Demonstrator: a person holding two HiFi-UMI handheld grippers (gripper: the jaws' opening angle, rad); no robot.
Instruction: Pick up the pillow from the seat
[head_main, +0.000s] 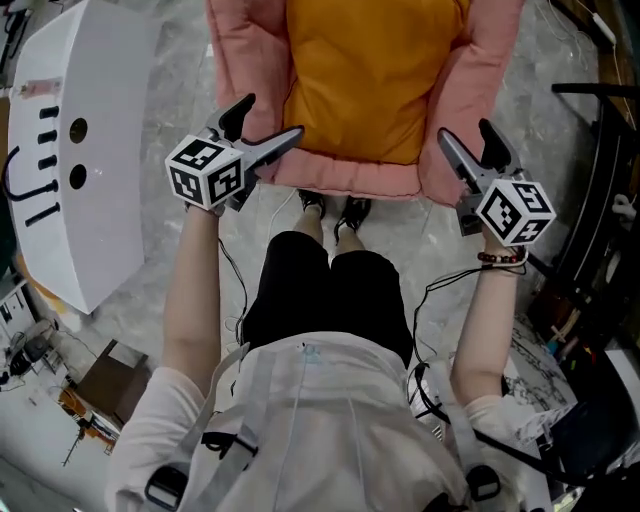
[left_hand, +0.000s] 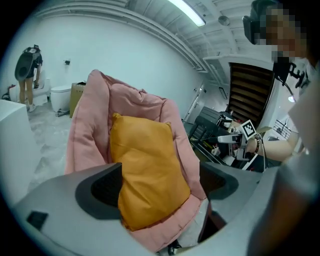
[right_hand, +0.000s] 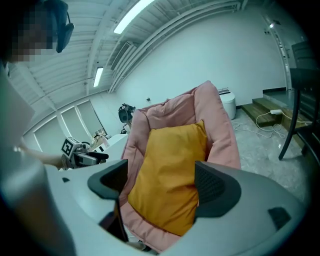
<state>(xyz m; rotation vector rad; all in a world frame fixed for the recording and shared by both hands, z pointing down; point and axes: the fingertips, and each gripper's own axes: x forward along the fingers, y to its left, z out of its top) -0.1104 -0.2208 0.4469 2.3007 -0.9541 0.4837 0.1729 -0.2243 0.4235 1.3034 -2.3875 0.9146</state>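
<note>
One pink seat (head_main: 245, 60), padded, front rim towards the person. One white curved panel (head_main: 110, 120) on its left, with a strip of open grey floor (head_main: 180, 40) between them. One orange pillow (head_main: 375, 80) lies in the seat's hollow, padded sides flanking it, lower edge just inside the front rim. Two grippers. Left gripper (head_main: 270, 120) at the seat's left front corner, jaws spread, nothing pinched. Right gripper (head_main: 466, 133) at the right front corner, jaws spread, empty. Both are clear of the pillow.
</note>
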